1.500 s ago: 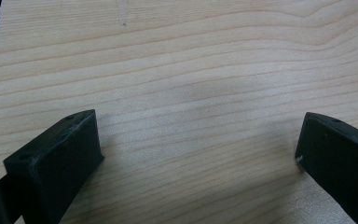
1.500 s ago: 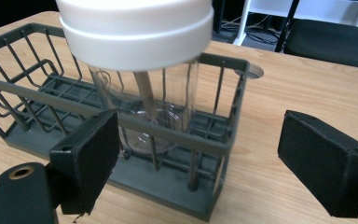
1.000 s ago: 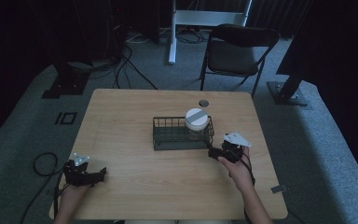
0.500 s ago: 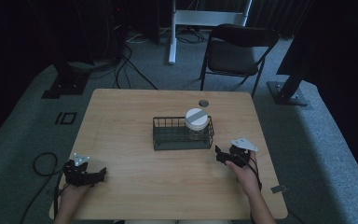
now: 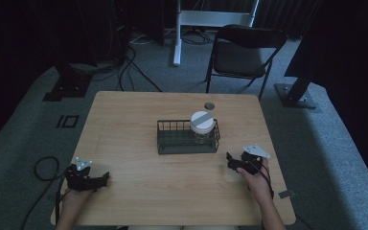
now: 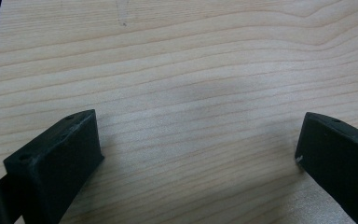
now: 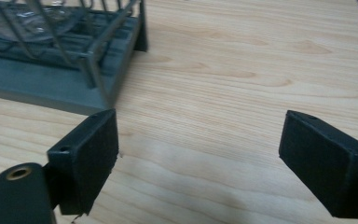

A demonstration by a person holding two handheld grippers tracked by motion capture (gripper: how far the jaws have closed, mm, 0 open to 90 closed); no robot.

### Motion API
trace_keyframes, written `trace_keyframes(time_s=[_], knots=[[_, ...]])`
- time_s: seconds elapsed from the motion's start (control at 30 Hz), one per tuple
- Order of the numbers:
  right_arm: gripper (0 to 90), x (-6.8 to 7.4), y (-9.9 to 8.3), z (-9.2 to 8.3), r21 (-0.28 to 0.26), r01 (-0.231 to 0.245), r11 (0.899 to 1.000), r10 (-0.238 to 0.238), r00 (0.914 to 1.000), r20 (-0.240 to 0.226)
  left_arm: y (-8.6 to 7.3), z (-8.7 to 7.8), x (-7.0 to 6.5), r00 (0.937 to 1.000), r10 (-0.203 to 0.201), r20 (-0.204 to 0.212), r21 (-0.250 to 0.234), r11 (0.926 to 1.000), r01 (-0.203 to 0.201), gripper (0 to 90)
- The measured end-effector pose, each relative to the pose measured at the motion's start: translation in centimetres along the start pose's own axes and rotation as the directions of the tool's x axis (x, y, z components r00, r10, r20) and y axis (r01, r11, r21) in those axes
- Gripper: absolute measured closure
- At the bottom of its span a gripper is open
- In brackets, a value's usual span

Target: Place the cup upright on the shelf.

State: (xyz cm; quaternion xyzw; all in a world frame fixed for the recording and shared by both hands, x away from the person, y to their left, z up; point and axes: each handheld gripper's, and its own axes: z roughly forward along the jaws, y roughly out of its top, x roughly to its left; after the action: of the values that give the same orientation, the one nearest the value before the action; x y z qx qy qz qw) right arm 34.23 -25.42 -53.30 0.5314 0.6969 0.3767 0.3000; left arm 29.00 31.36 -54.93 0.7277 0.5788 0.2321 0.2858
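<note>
A dark green wire basket (image 5: 172,143) stands in the middle of the wooden table (image 5: 139,110). A clear glass jar with a white lid (image 5: 202,121) stands upright in its right end. My right gripper (image 5: 231,161) rests open on the table just right of and nearer than the basket, jaws empty. Along its jaws (image 7: 198,161) I see the basket's corner (image 7: 98,70) close ahead at the left, with the jar's glass (image 7: 32,18) behind the wires. My left gripper (image 5: 101,179) lies open near the front left edge, and between its jaws (image 6: 200,154) is only bare wood.
A small dark round object (image 5: 209,106) lies on the table behind the basket. A black folding chair (image 5: 242,52) stands beyond the far edge. Cables (image 5: 43,167) trail on the grey floor at the left. Dark stands flank the table.
My right gripper has drawn back from the basket's right end toward the front right of the table. The left gripper has stayed put.
</note>
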Motion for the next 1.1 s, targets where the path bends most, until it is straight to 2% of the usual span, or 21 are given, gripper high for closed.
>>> trace_keyframes(time_s=[0.03,0.17,0.23,0.27,0.37,0.57,0.67,0.7,0.87,0.9,1.1], knots=[[11.6,-0.5,-0.3,0.0,0.016,-0.011,1.000,0.011,0.9999,0.008,0.0,0.0,0.0,1.0000,0.000,0.000,0.000,1.0000,0.000,0.3],[11.6,-0.9,-0.5,-0.1,0.025,-0.039,0.999,0.039,0.9989,0.026,0.0,0.0,0.0,1.0000,-0.001,0.000,-0.001,1.0000,0.001,0.2],[11.6,-1.2,-0.7,-0.1,0.038,-0.039,0.998,0.038,0.9988,0.030,0.0,0.0,0.0,1.0000,0.000,0.000,0.000,1.0000,0.000,0.2],[11.6,-1.5,-0.9,0.0,0.048,-0.032,0.998,0.029,0.9982,0.052,0.0,0.0,0.0,1.0000,0.000,0.000,0.001,1.0000,0.000,0.3],[11.6,-1.9,-1.1,0.0,0.072,-0.038,0.997,0.033,0.9969,0.071,0.0,0.0,0.0,1.0000,0.000,0.000,0.001,1.0000,0.000,0.2],[11.6,-2.7,-1.5,0.1,0.113,-0.080,0.990,0.068,0.9922,0.104,0.0,0.0,0.0,1.0000,0.000,0.000,0.001,1.0000,0.000,0.2],[11.6,-2.9,-1.8,0.2,0.122,-0.070,0.990,0.054,0.9897,0.132,0.0,0.0,0.0,1.0000,0.000,0.000,0.001,1.0000,0.000,0.3],[11.6,-3.1,-1.9,0.3,0.136,-0.088,0.987,0.070,0.9888,0.132,0.0,0.0,0.0,1.0000,0.000,0.000,0.001,1.0000,0.000,0.2],[11.6,-3.3,-1.9,0.4,0.162,-0.109,0.981,0.085,0.9858,0.145,0.0,0.0,0.0,1.0000,0.000,0.000,0.001,1.0000,0.000,0.2],[11.6,-3.5,-2.0,0.4,0.170,-0.126,0.977,0.100,0.9824,0.158,0.0,0.0,0.0,1.0000,0.000,0.000,0.000,1.0000,0.000,0.2],[11.4,-4.0,-2.1,0.3,0.181,-0.179,0.967,0.148,0.9740,0.172,0.0,0.0,0.0,1.0000,-0.001,0.000,0.000,1.0000,0.001,0.3]])
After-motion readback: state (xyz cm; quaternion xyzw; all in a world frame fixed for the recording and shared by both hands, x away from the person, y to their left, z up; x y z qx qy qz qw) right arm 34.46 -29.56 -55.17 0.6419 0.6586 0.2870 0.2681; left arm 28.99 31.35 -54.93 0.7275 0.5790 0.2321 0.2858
